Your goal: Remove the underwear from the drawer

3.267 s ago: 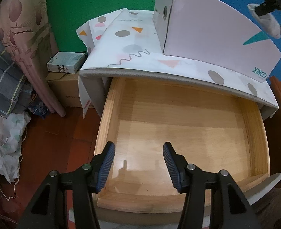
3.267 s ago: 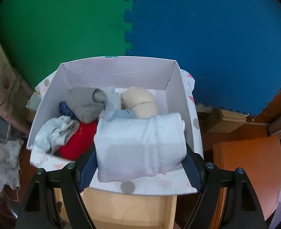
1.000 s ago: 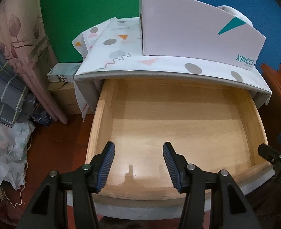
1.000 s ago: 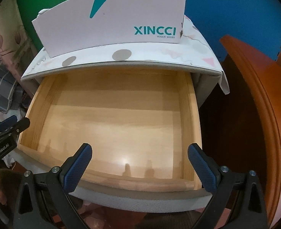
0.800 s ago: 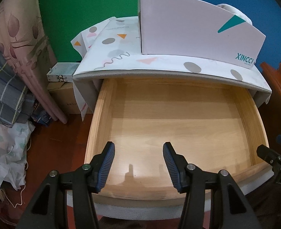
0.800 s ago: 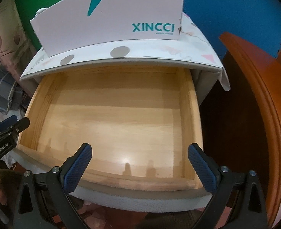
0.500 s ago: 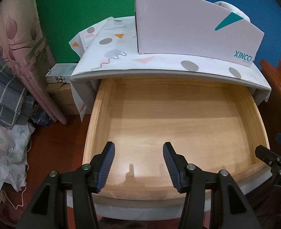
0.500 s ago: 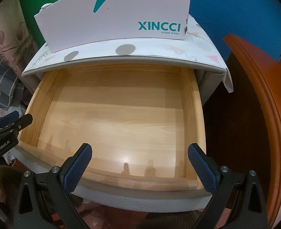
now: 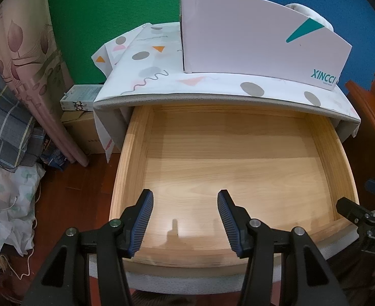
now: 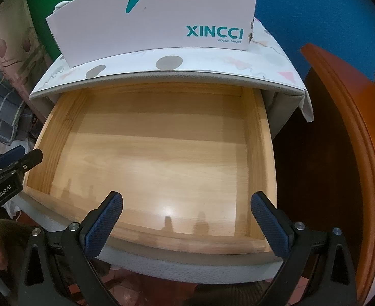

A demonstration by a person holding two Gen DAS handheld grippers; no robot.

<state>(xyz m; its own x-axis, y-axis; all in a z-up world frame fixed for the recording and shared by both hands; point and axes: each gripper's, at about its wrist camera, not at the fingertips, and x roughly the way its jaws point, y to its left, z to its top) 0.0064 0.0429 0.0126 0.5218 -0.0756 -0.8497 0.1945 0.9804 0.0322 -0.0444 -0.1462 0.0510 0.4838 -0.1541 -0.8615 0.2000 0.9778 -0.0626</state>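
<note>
— Red-brown floorboards down below, and right up close the left hand-held gripper: spread about halfway, nothing between the jaws. Same story for the right hand-held gripper, spread wider, pinching nothing, poised over the front rim.

— And inside the drawer?

— Pulled well out, bare pale wood from front wall to back, only glare and finger shadows. No underwear in there, as far as can be seen.

— So done, then?

— Looks close to done, judging by that. Further back, on the counter with its patterned cover, a white shoe box, and rolls of pale cloth poking over its far edge. Probably the underwear, parked there, well apart from both grippers.

— Anything left?

— Possibly just shutting the drawer, if even that.

— Hidden bits?

— Plenty. Rearmost strip of the drawer tucked under the counter's overhang, in shadow. Box contents blocked by its near wall; impossible to count pieces or confirm the kind of cloth. Beyond, green and blue foam mats on the wall.
</note>
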